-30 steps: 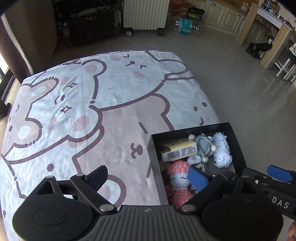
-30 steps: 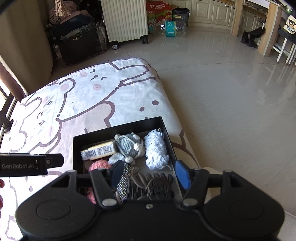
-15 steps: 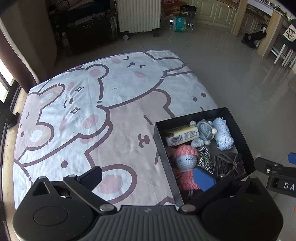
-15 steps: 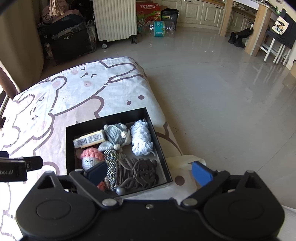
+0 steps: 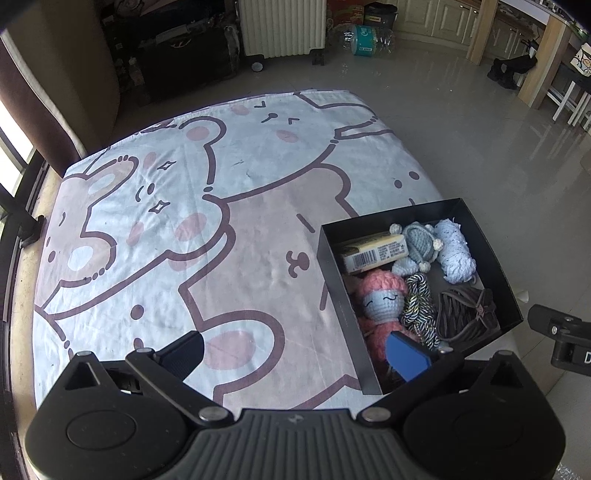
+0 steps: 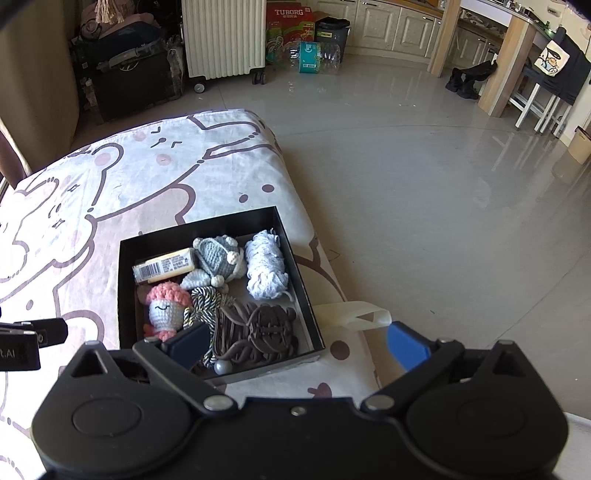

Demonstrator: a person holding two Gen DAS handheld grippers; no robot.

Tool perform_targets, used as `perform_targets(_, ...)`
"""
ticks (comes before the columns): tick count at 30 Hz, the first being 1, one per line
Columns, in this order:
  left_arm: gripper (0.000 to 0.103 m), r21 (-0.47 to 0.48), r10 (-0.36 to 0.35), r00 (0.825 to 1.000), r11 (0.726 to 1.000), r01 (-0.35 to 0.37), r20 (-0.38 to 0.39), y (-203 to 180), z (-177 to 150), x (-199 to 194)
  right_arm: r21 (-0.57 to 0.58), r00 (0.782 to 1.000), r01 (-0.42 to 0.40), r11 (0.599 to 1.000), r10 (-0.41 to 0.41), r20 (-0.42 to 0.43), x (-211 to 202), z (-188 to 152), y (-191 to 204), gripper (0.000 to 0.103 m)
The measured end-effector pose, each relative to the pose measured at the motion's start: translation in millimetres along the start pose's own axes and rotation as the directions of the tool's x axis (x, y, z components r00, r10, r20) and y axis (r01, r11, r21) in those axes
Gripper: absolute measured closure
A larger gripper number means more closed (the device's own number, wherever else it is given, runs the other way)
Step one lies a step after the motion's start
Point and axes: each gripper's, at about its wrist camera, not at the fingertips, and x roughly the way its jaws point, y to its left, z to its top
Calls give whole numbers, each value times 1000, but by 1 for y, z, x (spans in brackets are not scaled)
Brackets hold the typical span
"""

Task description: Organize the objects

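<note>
- Cartoon-bear bedsheet (image 5: 155,229) covers a low bed on a glossy tiled floor (image 6: 424,192), with a white radiator (image 6: 223,37), dark luggage and kitchen cabinets at the far wall.
- Left gripper (image 5: 295,354) stands fully spread with nothing between its fingers; its jaws have just finished opening wider. One finger hangs over bare sheet, the other over the near corner of the black box (image 5: 330,258).
- Right gripper (image 6: 295,341) is likewise wide apart and empty, its jaws having just been opening. Its left finger overlaps the box's near left corner, and its right finger hangs past the bed's edge, above the floor.
- Nearest the right gripper inside the box lie a brown cord bundle (image 6: 258,332) and a small grey bead (image 6: 222,367) at the front wall.
- Just beyond, a black-and-white twisted rope (image 6: 207,299) lies beside a pink-hatted crochet doll (image 6: 166,306), which is ahead of the gripper's left finger.
- Along the box's far side, from left to right, sit a yellow barcoded packet (image 6: 164,269), a grey-blue crochet toy (image 6: 219,258) and a pale blue yarn skein (image 6: 266,269).
- A cream strap loop (image 6: 354,314) lies on the sheet just right of the box, ahead of the right finger.
- A Tuborg carton (image 6: 291,26) and plastic bottles stand far ahead by the radiator.
</note>
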Motion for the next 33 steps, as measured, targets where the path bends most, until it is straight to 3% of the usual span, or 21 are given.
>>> perform_targets(33,0,3,15,1000,1000,-14,-21,5,1,11,-9,1000,2,1000,-2,-25,6,-2,1,0)
